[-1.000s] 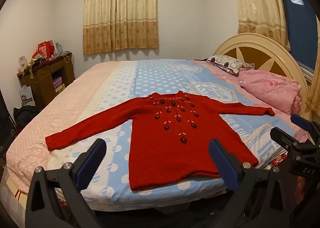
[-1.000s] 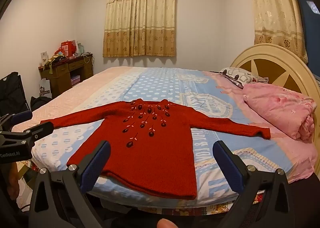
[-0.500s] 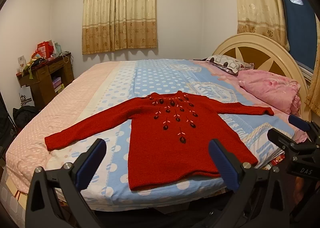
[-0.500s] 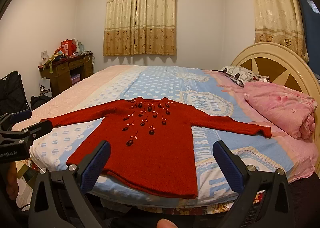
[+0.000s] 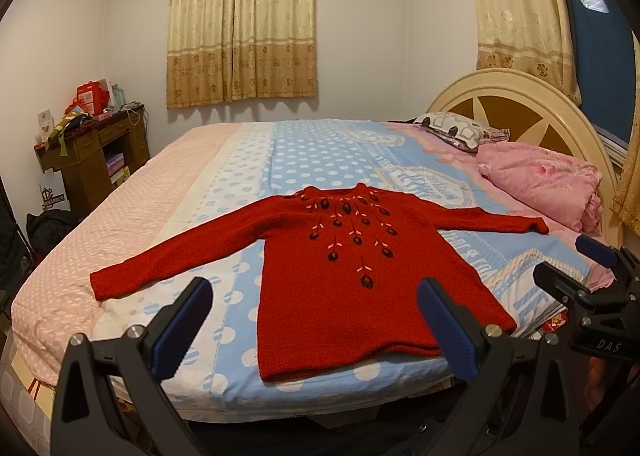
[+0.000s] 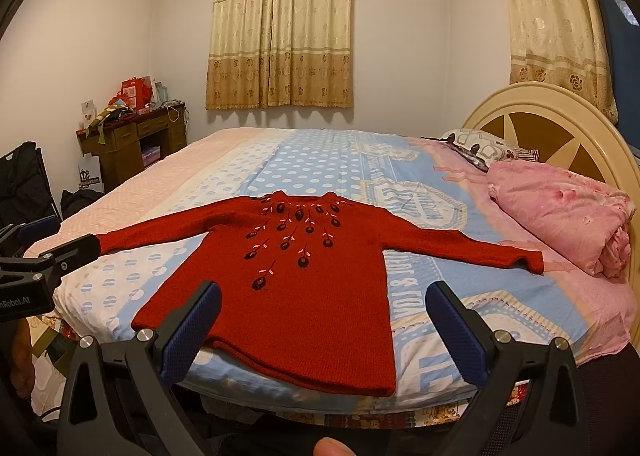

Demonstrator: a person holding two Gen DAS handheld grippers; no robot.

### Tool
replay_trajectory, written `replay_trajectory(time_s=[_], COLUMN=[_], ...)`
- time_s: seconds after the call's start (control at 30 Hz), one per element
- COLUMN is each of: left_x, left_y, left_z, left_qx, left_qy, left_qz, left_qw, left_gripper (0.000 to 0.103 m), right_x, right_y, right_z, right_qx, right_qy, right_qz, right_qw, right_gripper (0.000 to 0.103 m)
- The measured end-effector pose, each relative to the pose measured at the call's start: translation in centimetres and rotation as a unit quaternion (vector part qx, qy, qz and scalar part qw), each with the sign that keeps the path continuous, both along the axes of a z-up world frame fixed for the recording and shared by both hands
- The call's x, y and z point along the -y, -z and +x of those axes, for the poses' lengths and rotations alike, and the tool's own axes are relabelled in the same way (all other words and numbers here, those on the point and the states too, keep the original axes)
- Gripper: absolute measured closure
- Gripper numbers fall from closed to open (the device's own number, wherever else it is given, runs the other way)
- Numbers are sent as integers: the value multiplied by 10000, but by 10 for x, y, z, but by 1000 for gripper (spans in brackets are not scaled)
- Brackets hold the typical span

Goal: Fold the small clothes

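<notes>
1. A red sweater lies flat, sleeves spread, near the front edge of the bed.
2. A pink quilt and a pillow sit by the headboard, well apart from the sweater.
3. A wooden desk holds clutter.
4. The left gripper and the right gripper both gape wide, empty, short of the sweater's hem.

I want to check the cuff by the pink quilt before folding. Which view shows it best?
The right wrist view: that cuff lies unobstructed on the sheet. In the left wrist view the same cuff looks smaller, near the right gripper.
</notes>
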State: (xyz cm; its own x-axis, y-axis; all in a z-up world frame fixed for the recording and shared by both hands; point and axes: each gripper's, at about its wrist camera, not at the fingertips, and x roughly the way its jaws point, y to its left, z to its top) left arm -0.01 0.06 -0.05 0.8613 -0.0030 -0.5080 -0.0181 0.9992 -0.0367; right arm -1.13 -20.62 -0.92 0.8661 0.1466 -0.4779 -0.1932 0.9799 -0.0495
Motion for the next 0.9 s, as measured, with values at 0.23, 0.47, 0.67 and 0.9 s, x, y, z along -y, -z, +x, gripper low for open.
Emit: replay_trajectory(time_s=[0.23,0.47,0.67,0.9], left_x=[-2,-4,-4,-4], left_y=[1,1,1,2], left_z=[0,0,0,0], left_qx=[5,-3,0,-15], left_qy=[3,-13,-1,-23], left_qz=[-9,-32,-25,-30], left_qw=[10000,10000,10000,10000], left_gripper=[0,0,0,0], right_x=[-1,-3,-5,-4], right_y=[2,7,9,8], right_z=[-1,0,-1,-1], right_qx=[-8,-33,-74,-82], right_qy=[-8,-27,-58,-59], right_qz=[-10,-24,-48,-48], right_qw=[10000,10000,9999,9999], right_gripper=[1,1,1,1])
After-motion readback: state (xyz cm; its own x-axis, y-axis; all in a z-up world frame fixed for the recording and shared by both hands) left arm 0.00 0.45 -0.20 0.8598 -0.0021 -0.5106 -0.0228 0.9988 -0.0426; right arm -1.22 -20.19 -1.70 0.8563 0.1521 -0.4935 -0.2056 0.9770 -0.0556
